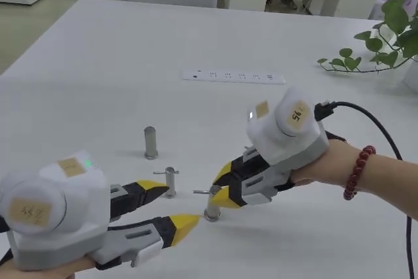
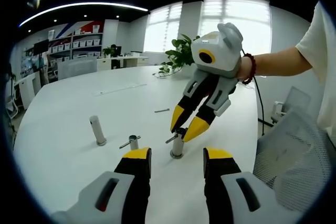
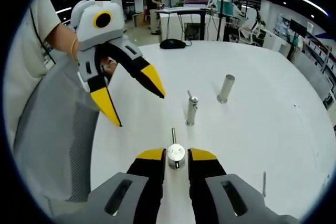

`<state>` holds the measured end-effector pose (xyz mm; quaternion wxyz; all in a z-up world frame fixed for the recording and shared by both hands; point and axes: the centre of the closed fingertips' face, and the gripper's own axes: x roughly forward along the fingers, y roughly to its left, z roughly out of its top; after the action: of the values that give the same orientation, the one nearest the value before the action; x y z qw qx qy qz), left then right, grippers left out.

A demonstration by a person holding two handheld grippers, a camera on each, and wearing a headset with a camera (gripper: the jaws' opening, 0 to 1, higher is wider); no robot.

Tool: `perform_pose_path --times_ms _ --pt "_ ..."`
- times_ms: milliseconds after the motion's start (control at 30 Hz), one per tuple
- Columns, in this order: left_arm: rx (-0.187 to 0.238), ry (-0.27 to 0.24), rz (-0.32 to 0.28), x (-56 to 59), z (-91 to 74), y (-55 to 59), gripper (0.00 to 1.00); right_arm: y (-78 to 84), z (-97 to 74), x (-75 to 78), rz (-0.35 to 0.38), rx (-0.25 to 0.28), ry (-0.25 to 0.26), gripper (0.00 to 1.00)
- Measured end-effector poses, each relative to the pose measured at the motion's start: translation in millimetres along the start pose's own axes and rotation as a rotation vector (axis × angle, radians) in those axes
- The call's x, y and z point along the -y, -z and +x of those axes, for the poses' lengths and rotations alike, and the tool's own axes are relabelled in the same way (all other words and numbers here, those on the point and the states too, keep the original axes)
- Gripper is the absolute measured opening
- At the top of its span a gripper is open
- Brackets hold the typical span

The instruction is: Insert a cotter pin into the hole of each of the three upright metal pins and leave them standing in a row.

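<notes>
Three upright metal pins stand on the white table [image 1: 117, 63]. The far pin [image 1: 151, 142] is bare. The middle pin [image 1: 171, 181] has a cotter pin through its top. My right gripper [image 1: 223, 185] is shut around the top of the near pin [image 1: 212, 210], and a cotter pin [image 1: 202, 192] sticks out of that top to the left. In the right gripper view the jaws flank the pin's cap [image 3: 176, 156]. My left gripper [image 1: 172, 205] is open just left of it, holding nothing. A loose cotter pin [image 2: 161, 110] lies farther back.
A white power strip [image 1: 234, 76] lies across the table's far middle. A leafy plant [image 1: 385, 37] stands at the far right. A black cable [image 1: 385, 135] runs from the right gripper. Chairs and people's legs show beyond the far edge.
</notes>
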<state>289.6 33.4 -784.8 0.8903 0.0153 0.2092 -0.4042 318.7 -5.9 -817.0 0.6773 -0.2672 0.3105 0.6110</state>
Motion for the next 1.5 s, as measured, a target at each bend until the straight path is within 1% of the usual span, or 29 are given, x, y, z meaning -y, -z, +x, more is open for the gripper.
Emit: perform_pose_path --times_ms 133,300,567,667,1000,1267,1400,1500 --pt "-0.006 -0.011 0.006 -1.9 -2.5 1.3 0.39 0.6 2.2 0.8 0.000 0.003 0.003 0.17" --pt "-0.003 -0.021 0.008 -2.7 -7.4 0.2 0.40 1.1 3.3 -0.4 -0.009 0.006 -0.001 0.15" --pt "-0.002 -0.039 -0.004 -5.4 -14.9 2.5 0.41 0.9 3.3 -0.5 -0.016 0.015 -0.001 0.15" --pt "-0.017 -0.042 -0.001 -6.3 -17.2 5.2 0.43 0.6 3.3 -0.3 -0.011 0.021 -0.001 0.14" --pt "-0.005 -0.046 -0.002 -6.0 -21.9 4.6 0.46 0.6 3.5 -0.5 -0.012 0.028 -0.006 0.14" --pt "-0.004 -0.065 0.008 -6.9 -24.5 6.4 0.51 0.3 3.7 2.9 -0.029 0.020 -0.005 0.14" --pt "-0.014 -0.071 0.004 -9.5 -24.0 9.6 0.53 -0.1 3.6 5.7 -0.032 0.019 0.001 0.14" --pt "-0.013 -0.077 0.012 -11.2 -24.4 8.9 0.54 -0.3 3.6 8.8 -0.033 0.016 0.005 0.14"
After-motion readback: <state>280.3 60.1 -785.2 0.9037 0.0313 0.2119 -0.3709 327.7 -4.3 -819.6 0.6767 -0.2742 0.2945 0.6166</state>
